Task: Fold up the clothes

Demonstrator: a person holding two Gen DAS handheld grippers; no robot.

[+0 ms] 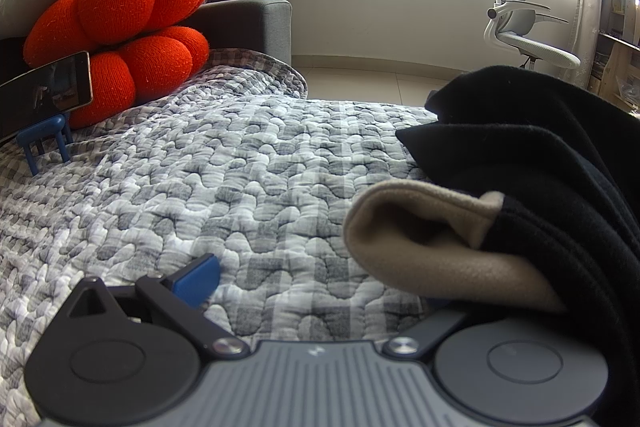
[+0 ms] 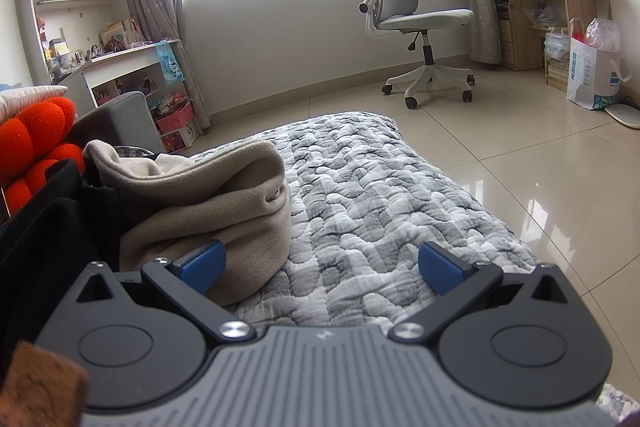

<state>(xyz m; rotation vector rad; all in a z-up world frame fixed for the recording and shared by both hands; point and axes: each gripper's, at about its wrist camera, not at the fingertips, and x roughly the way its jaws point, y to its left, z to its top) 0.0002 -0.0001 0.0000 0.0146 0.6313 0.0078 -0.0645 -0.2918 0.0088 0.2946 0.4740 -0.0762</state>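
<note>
Right tool [image 2: 322, 267] spread wide, empty, black-and-beige garment [image 2: 208, 195] touching its left finger, on quilt [image 2: 380, 187]

Both grippers are hanging low and angled a bit downward, jaws spread as wide as they go. The right gripper [image 2: 322, 269] is showing both blue fingertips [image 2: 442, 269] far apart, with nothing pinched between them. The left gripper [image 1: 320, 291] is sitting the same way, but only its left blue fingertip [image 1: 198, 281] is showing; the other one is hiding under draped fabric, so can't tell what it's touching.
</note>
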